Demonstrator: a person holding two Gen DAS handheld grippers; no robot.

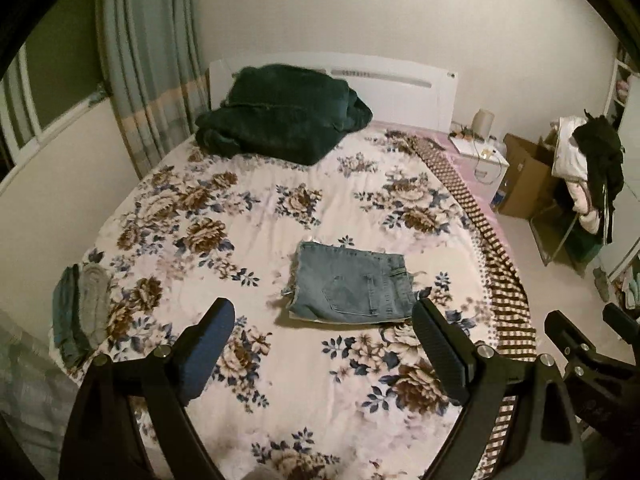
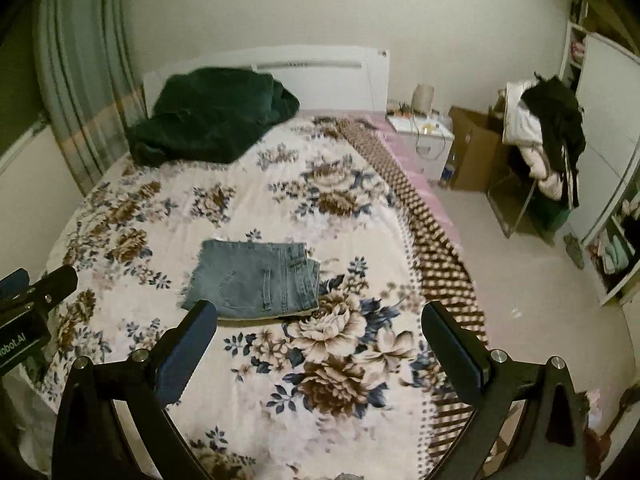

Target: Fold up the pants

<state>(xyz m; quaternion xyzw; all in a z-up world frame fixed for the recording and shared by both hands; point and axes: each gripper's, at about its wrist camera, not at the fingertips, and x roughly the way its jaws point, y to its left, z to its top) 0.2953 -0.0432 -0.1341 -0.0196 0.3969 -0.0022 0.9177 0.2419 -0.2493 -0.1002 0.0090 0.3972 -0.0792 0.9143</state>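
Observation:
A pair of blue jeans [image 1: 351, 283] lies folded into a compact rectangle on the floral bedspread [image 1: 248, 216], back pocket up. It also shows in the right wrist view [image 2: 256, 278]. My left gripper [image 1: 324, 308] is open and empty, raised above the bed just in front of the jeans. My right gripper [image 2: 320, 312] is open and empty, held above the bed to the right of the jeans. The right gripper's tip shows in the left wrist view [image 1: 588, 332], and the left gripper's shows at the left edge of the right wrist view [image 2: 36, 284].
A dark green blanket [image 1: 280, 114] is heaped by the white headboard [image 1: 400, 92]. Folded grey and teal clothes [image 1: 82, 308] sit at the bed's left edge. A chair piled with clothes [image 2: 548, 148], a cardboard box [image 2: 472, 152] and a white nightstand [image 2: 428, 140] stand right of the bed.

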